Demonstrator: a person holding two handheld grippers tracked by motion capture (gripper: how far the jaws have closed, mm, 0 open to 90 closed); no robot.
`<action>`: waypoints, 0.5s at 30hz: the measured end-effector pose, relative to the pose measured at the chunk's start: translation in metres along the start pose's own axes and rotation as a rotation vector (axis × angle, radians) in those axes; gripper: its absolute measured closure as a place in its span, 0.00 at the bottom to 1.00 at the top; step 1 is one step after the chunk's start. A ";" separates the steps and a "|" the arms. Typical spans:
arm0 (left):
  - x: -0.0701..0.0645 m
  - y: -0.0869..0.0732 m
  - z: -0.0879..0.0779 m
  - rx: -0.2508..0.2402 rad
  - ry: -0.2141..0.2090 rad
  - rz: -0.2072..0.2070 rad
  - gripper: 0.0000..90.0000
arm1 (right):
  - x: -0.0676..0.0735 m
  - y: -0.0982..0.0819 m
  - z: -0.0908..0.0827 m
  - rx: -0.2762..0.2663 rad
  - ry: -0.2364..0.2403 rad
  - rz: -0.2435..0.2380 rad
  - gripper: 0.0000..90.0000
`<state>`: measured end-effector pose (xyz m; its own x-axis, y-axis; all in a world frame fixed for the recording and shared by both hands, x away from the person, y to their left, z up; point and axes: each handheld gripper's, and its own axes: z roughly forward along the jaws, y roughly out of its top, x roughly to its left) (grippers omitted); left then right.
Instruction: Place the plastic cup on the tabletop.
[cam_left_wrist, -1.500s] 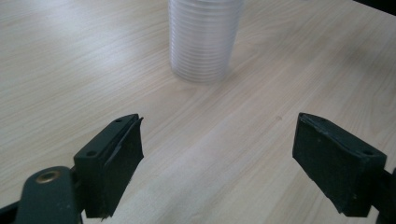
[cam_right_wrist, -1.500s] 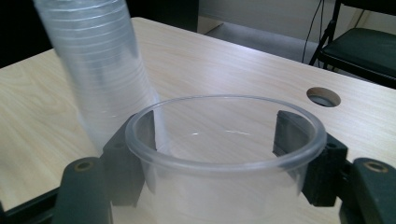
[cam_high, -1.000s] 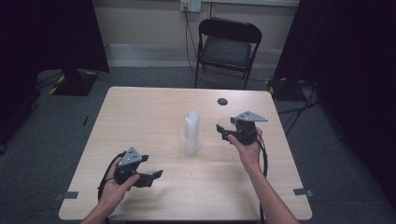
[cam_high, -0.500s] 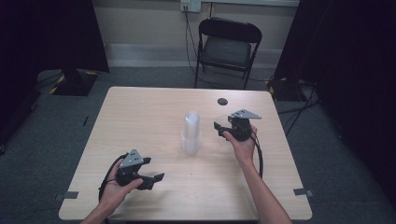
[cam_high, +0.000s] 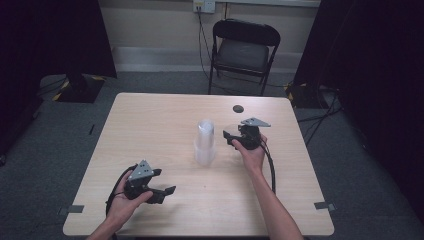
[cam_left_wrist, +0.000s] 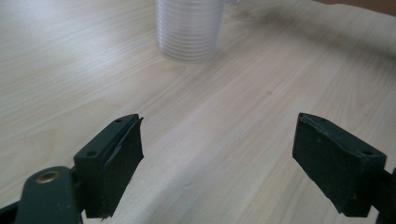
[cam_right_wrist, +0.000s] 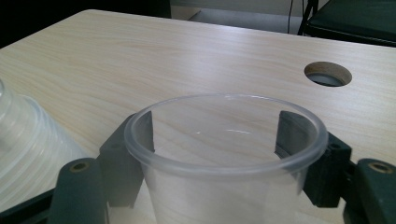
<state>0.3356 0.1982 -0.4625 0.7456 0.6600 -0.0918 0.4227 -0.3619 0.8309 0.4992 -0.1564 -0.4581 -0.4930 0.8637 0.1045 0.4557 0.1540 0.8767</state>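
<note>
A tall stack of clear plastic cups (cam_high: 205, 142) stands upright at the table's middle; it appears too in the left gripper view (cam_left_wrist: 189, 28) and the right gripper view (cam_right_wrist: 23, 144). My right gripper (cam_high: 234, 136) sits just right of the stack, shut on a single clear cup (cam_right_wrist: 224, 154) held upright between its jaws (cam_right_wrist: 217, 128). Near the front left of the table, my left gripper (cam_high: 162, 182) stands open with nothing between its pads (cam_left_wrist: 217, 140), pointing toward the stack.
The light wooden table (cam_high: 150, 125) has a round cable hole (cam_high: 238, 108) at the back right, also visible in the right gripper view (cam_right_wrist: 328, 73). A black folding chair (cam_high: 245, 47) stands behind the table. Cables trail from both grippers.
My right gripper has moved left with its cup, closer to the stack. The left gripper has shifted slightly toward the front edge.
</note>
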 end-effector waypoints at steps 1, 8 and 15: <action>0.000 0.000 0.000 0.005 0.004 0.004 0.18 | 0.000 0.000 0.001 0.000 0.000 -0.002 0.31; 0.001 -0.001 0.000 0.003 0.007 0.000 0.18 | 0.000 -0.001 0.006 -0.012 0.001 -0.003 0.30; 0.002 -0.002 0.000 0.003 0.012 -0.004 0.18 | 0.001 -0.005 0.001 -0.004 0.010 -0.012 0.30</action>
<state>0.3361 0.2005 -0.4643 0.7378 0.6693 -0.0882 0.4268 -0.3612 0.8291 0.4965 -0.1558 -0.4630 -0.5059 0.8570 0.0984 0.4463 0.1625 0.8800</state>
